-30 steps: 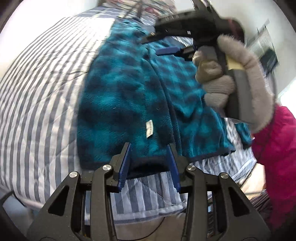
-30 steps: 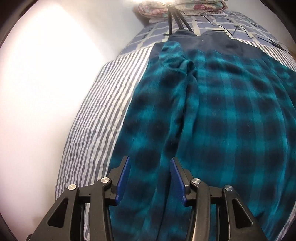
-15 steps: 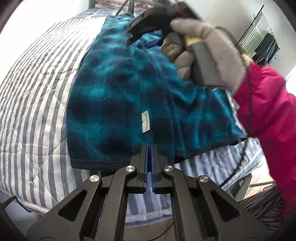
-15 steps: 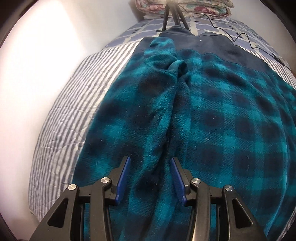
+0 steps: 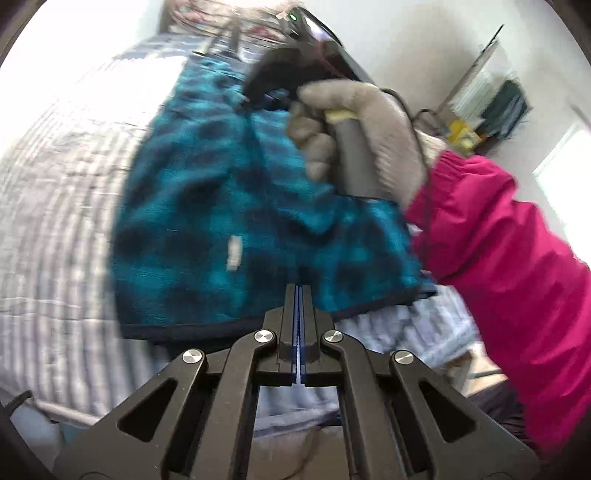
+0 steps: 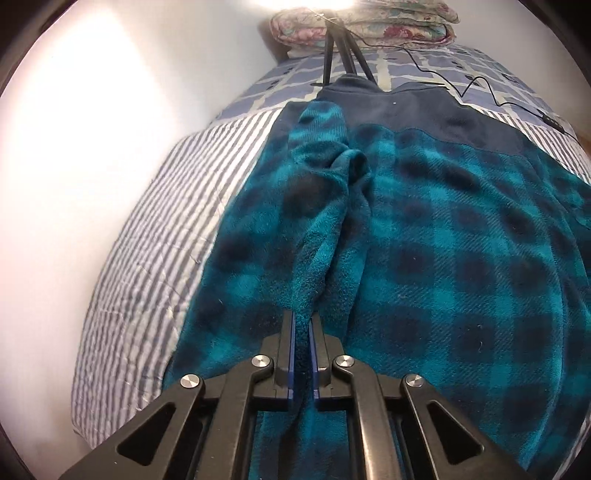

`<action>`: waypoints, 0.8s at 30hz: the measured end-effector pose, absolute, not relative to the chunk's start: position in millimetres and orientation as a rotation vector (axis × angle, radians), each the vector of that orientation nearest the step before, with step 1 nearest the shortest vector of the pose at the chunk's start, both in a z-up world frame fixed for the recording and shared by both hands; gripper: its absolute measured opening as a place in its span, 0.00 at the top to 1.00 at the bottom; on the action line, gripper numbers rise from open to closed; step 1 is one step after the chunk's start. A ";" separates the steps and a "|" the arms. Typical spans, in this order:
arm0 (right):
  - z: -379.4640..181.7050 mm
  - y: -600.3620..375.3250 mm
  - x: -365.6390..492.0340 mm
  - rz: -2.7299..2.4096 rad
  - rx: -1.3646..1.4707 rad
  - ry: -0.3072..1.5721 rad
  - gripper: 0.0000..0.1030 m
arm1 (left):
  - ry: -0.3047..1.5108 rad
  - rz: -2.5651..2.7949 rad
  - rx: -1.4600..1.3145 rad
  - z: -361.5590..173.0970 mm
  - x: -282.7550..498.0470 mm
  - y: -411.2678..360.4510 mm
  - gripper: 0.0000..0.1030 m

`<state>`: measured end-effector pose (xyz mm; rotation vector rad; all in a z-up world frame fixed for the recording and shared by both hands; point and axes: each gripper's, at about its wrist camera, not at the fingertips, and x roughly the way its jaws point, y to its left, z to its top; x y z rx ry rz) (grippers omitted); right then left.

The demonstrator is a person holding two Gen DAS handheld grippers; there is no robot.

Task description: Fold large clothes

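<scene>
A large teal and navy plaid fleece garment [image 6: 443, 258] with a dark navy top band lies spread on the striped bed [image 6: 155, 266]. In the left wrist view the garment [image 5: 207, 221] shows its bottom hem and a small white label. My left gripper [image 5: 299, 290] is shut on the hem, which looks lifted a little. My right gripper [image 6: 302, 317] is shut on a raised fold of the fleece along the middle ridge. In the left wrist view the right gripper [image 5: 266, 94] is held by a gloved hand farther up the garment.
A white wall [image 6: 74, 147] runs along the bed's left side. Folded floral bedding [image 6: 362, 22] and black tripod legs [image 6: 332, 55] stand at the head, with a black cable [image 6: 480, 85] beside them. The near bed edge [image 5: 92, 398] drops off below the hem.
My right gripper closed on the fleece fold; it was open half a second ago. My left gripper closed on the hem earlier and has since pulled it up slightly.
</scene>
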<state>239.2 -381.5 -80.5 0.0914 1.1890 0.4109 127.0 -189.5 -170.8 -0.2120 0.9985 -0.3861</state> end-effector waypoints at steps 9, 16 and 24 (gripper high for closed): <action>-86.5 -382.3 240.9 0.424 0.120 1.214 0.96 | 1.086 -0.292 -0.258 -199.9 144.3 -168.1 0.59; -86.8 -384.8 240.5 0.429 0.132 1.216 0.96 | 1.079 -0.357 -0.308 -196.6 140.7 -182.1 1.00; -87.6 -406.2 245.6 0.470 0.199 1.208 0.96 | 1.085 -0.450 -0.243 -202.3 135.2 -215.7 1.00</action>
